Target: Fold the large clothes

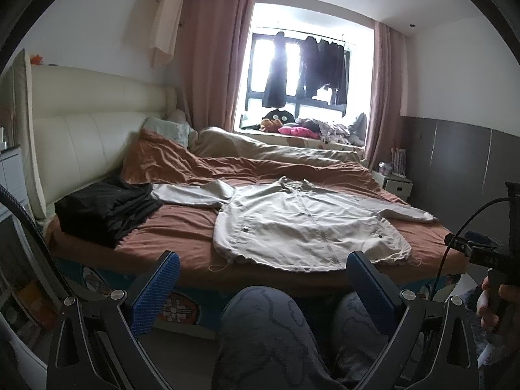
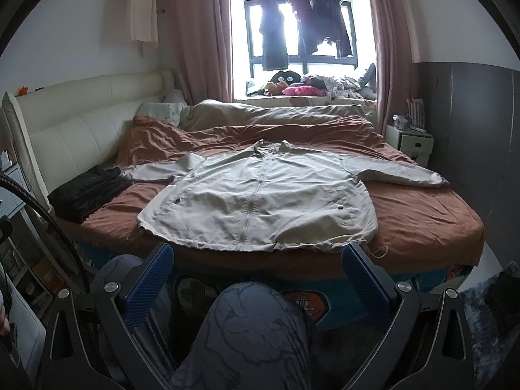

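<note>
A beige zip jacket (image 1: 305, 224) (image 2: 260, 201) lies flat and face up on the bed, sleeves spread to both sides, hem toward me at the bed's near edge. My left gripper (image 1: 263, 279) hangs open below that edge, left of the jacket's middle, with nothing between its blue pads. The right gripper (image 2: 258, 271) is also open and empty, just short of the hem. The person's knees in patterned grey trousers (image 1: 260, 325) (image 2: 250, 331) fill the space under both grippers.
A stack of folded black clothes (image 1: 104, 208) (image 2: 87, 191) sits at the jacket's left by the cream headboard (image 1: 81, 130). A rumpled brown duvet (image 2: 260, 133) covers the bed behind. A white nightstand (image 2: 412, 143) stands at the right; clothes hang at the window (image 2: 302, 29).
</note>
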Motion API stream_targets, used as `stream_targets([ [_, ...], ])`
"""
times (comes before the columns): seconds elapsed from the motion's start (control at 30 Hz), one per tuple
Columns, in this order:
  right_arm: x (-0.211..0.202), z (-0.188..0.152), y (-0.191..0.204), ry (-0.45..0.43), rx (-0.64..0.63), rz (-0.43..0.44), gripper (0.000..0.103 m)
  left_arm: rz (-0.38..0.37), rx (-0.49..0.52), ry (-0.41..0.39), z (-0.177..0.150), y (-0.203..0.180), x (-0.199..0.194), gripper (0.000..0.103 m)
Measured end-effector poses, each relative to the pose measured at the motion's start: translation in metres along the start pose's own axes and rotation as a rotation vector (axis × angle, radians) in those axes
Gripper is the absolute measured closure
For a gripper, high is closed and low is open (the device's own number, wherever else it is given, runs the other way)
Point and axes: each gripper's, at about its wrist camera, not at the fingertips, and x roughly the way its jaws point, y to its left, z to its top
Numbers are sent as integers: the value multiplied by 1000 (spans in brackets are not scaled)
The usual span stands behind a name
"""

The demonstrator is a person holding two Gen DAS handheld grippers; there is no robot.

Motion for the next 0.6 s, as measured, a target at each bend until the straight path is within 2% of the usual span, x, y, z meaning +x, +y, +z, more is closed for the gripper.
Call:
stream_targets([
  [0.3, -5, 6, -1, -20, 12, -39, 0, -19, -22, -27, 6, 7, -9, 0],
  [0.6, 17, 17, 0, -16, 11, -34, 0, -8, -47, -23, 12, 17, 13, 0],
])
